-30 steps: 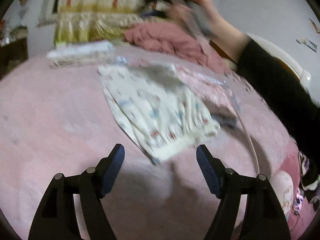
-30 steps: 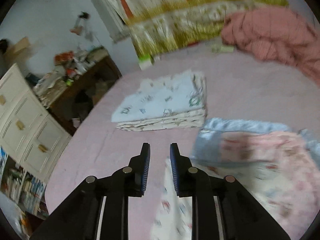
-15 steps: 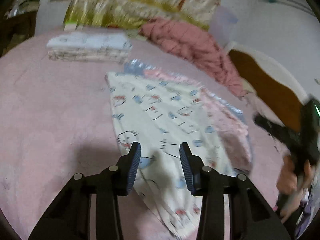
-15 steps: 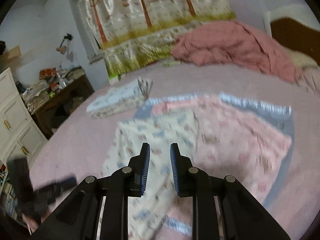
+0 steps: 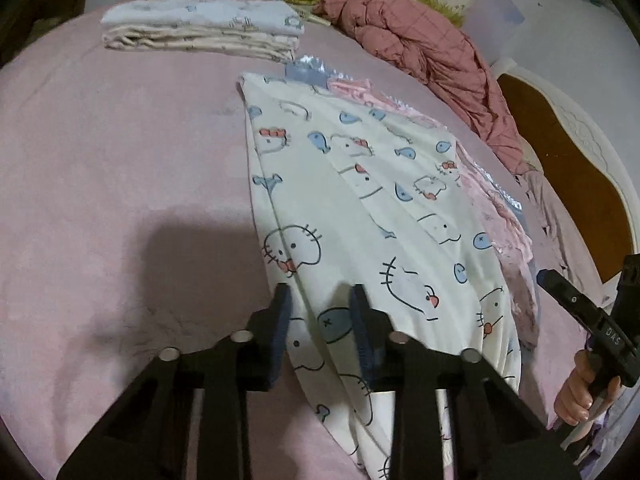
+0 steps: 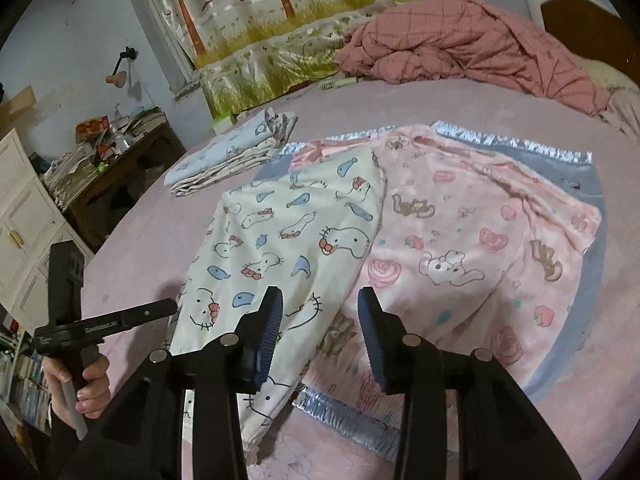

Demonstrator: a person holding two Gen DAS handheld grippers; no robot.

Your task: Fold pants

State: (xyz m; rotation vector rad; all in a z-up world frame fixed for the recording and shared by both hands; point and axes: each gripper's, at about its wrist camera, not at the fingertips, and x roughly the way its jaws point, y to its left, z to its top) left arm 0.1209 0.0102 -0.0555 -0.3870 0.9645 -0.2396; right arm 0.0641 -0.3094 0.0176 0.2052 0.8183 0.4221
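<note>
Currently, the white cartoon-print pants [image 5: 360, 200] lie flat on the pink bed surface [image 5: 120, 180], overlapping the left part of a pink printed blanket [image 6: 480, 240] with a blue satin border. Relative to the pants: a stack of folded cloths [image 5: 200, 32] sits beyond their far end, and a crumpled red quilt [image 5: 432, 48] lies farther back to the right.

Left gripper [image 5: 320, 300]: positioned over the near part of the pants, at their left edge. Its jaws are narrow and closing, with pants fabric showing between them; pad contact cannot be confirmed.

Right gripper [image 6: 320, 304]: positioned over the near right edge of the pants, where they meet the blanket. Its jaws are moderately spread and opening, gripping nothing.
</note>
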